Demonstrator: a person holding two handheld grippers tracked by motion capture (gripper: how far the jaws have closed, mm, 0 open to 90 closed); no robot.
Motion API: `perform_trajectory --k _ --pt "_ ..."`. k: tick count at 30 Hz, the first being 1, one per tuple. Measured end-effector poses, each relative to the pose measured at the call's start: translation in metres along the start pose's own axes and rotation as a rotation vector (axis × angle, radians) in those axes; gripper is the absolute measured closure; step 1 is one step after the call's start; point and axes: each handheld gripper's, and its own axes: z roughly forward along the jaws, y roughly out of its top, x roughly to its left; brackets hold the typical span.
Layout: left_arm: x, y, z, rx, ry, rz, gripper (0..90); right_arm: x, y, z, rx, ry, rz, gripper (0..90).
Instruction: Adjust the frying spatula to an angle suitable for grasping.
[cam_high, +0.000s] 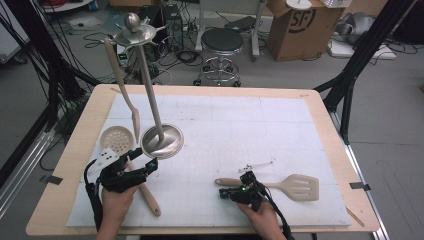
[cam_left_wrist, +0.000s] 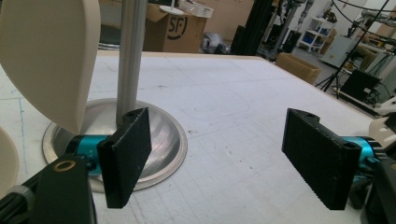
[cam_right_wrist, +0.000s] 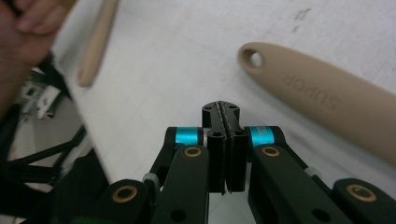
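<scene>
A metal utensil stand (cam_high: 161, 141) rises from its round base at the table's left, and a beige spoon-like utensil (cam_high: 120, 80) hangs from its top. My left gripper (cam_high: 144, 159) stands open just in front of the base, over the round-headed skimmer (cam_high: 116, 139) with a wooden handle. In the left gripper view the pads (cam_left_wrist: 125, 156) are wide apart with nothing between them, and the pole (cam_left_wrist: 128, 60) and hanging utensil (cam_left_wrist: 51, 60) are close ahead. My right gripper (cam_high: 222, 193) is shut and empty beside the handle end of a beige slotted spatula (cam_high: 295, 186). The spatula handle (cam_right_wrist: 327, 102) lies just right of the closed gripper (cam_right_wrist: 224, 114).
A small white piece (cam_high: 255, 166) lies just beyond the spatula handle. The skimmer's wooden handle (cam_right_wrist: 95, 44) lies ahead and to the left in the right gripper view. A white mat (cam_high: 240, 120) covers the wooden table. A stool (cam_high: 221, 42) and a cardboard box (cam_high: 300, 27) stand behind the table.
</scene>
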Motion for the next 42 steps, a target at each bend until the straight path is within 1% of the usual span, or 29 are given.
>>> perform_trajectory --k 1,2,3,5,7,8,9,10,13,14,15,17,18,21,23,26,33,34,36,37,39,42 --pt "0.0 0.0 0.0 0.0 0.001 0.0 24.6 -0.003 0.003 0.002 -0.003 0.01 0.014 89.9" --pt "0.0 0.0 0.0 0.0 0.001 0.0 24.7 -0.004 0.006 0.003 -0.004 0.01 0.023 89.9" --pt "0.0 0.0 0.0 0.0 0.001 0.001 24.6 -0.005 0.009 0.005 -0.006 -0.002 0.015 89.9" --pt "0.0 0.0 0.0 0.002 0.0 0.001 24.6 -0.006 0.015 0.008 -0.004 -0.011 0.026 89.9" --pt "0.0 0.0 0.0 0.003 0.002 0.003 24.5 -0.006 0.023 0.011 -0.012 -0.04 -0.003 90.0" --pt "0.0 0.0 0.0 0.003 0.001 0.005 24.4 -0.004 0.027 0.014 -0.008 -0.068 -0.019 89.9" --pt "0.0 0.0 0.0 0.003 0.001 0.006 24.5 -0.004 0.032 0.016 0.001 -0.083 -0.028 89.9" --pt "0.0 0.0 0.0 0.003 0.001 0.006 24.4 -0.006 0.036 0.018 -0.005 -0.085 -0.02 89.9" --pt "0.001 0.0 -0.001 0.001 0.001 0.003 24.5 -0.019 0.043 0.022 -0.035 -0.048 0.04 90.0" --pt "0.001 0.0 -0.001 0.001 0.003 0.003 24.5 -0.021 0.045 0.022 -0.046 -0.048 0.046 90.0" --pt "0.001 0.0 0.0 -0.001 0.002 0.0 24.5 -0.022 0.047 0.023 -0.043 -0.059 0.043 90.0" --pt "0.001 0.0 0.0 -0.001 0.003 -0.001 24.5 -0.023 0.053 0.023 -0.046 -0.099 0.034 90.0" --pt "0.001 0.0 0.0 0.0 0.003 0.0 24.6 -0.025 0.056 0.023 -0.053 -0.112 0.036 90.0" --pt "0.001 0.001 -0.001 0.001 0.001 0.004 24.5 -0.032 0.063 0.023 -0.069 -0.125 0.06 90.0" --pt "0.001 0.0 -0.001 -0.002 0.003 -0.002 24.5 -0.036 0.067 0.023 -0.076 -0.138 0.062 90.0" --pt "0.002 0.001 -0.001 -0.001 0.007 -0.001 24.5 -0.043 0.072 0.022 -0.097 -0.148 0.082 90.0" --pt "0.002 0.001 -0.001 -0.003 0.005 0.002 24.6 -0.052 0.075 0.02 -0.139 -0.168 0.108 90.0" --pt "0.002 0.001 -0.001 -0.003 0.005 0.001 24.5 -0.053 0.076 0.02 -0.14 -0.169 0.113 90.0" --pt "0.002 0.001 -0.001 -0.001 0.006 0.0 24.5 -0.057 0.079 0.019 -0.158 -0.191 0.128 90.0" --pt "0.002 0.001 -0.001 -0.002 0.007 -0.001 24.6 -0.06 0.079 0.018 -0.167 -0.181 0.141 90.0" --pt "0.002 0.001 -0.001 -0.005 0.004 -0.005 24.6 -0.063 0.08 0.017 -0.18 -0.196 0.148 90.0" --pt "0.002 0.001 -0.001 -0.002 0.004 -0.002 24.6 -0.067 0.081 0.013 -0.199 -0.204 0.173 90.0"
